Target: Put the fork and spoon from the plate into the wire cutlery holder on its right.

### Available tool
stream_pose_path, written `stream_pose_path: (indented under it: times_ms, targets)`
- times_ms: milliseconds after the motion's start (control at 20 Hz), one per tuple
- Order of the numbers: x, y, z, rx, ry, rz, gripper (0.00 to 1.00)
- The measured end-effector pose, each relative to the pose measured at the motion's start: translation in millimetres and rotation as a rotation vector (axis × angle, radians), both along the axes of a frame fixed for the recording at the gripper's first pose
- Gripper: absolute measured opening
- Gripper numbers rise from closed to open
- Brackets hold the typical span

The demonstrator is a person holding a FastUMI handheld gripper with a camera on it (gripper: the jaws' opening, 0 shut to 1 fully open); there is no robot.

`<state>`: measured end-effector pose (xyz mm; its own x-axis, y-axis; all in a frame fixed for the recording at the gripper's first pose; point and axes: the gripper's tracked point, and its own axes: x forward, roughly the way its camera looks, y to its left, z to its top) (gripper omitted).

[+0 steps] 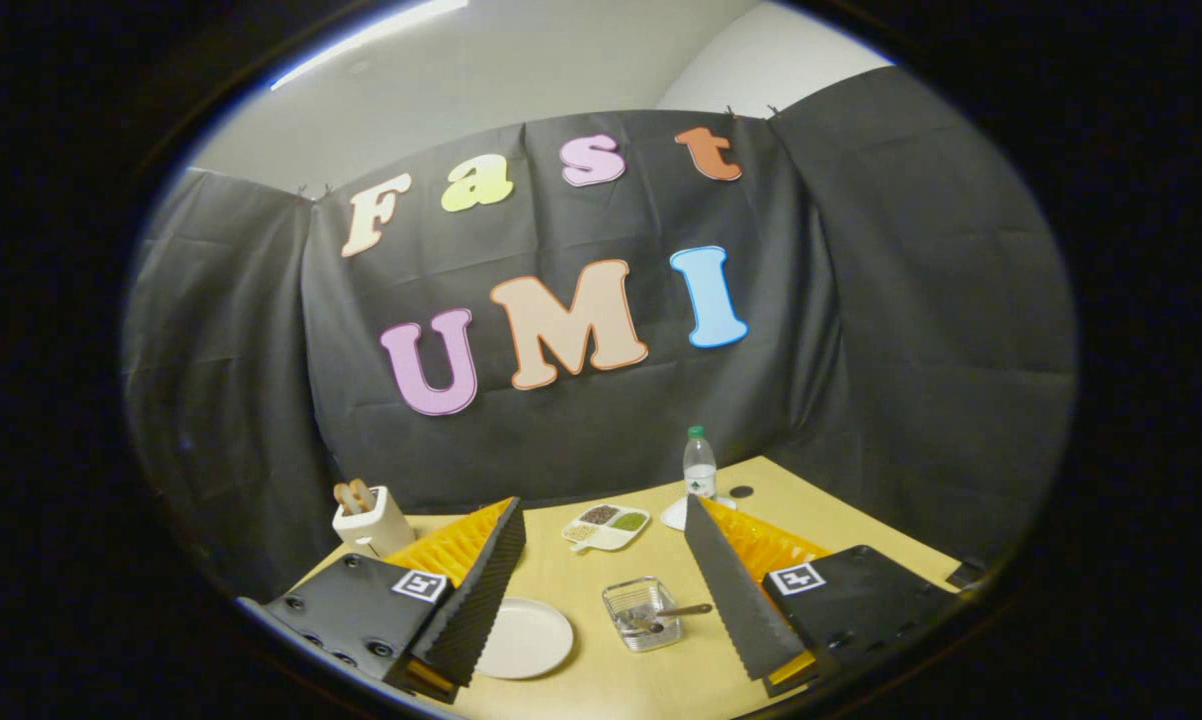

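Tongs [601, 590] in my hand hang above the wooden table [821, 530], spread wide apart and holding nothing. Between the fingers and below them, the white plate [524, 638] looks bare. Just to its right sits the wire cutlery holder [642, 613], with wooden-handled cutlery [673, 612] lying tilted inside, one handle poking over its rim; I cannot tell fork from spoon. Farther back stand a toaster [371, 522], a water bottle [699, 464] and a divided snack dish [606, 526]. My judgement: the work looks done, and the main risk is brushing that jutting handle and tipping the light holder over.
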<state>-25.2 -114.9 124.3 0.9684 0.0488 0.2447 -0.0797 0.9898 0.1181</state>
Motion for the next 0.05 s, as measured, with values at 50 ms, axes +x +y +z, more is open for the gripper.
stream_pose_path:
  times_ms: [50]
  targets:
    - [-2.8, 2.3, 0.9, -0.006, -0.007, -0.004, 1.0]
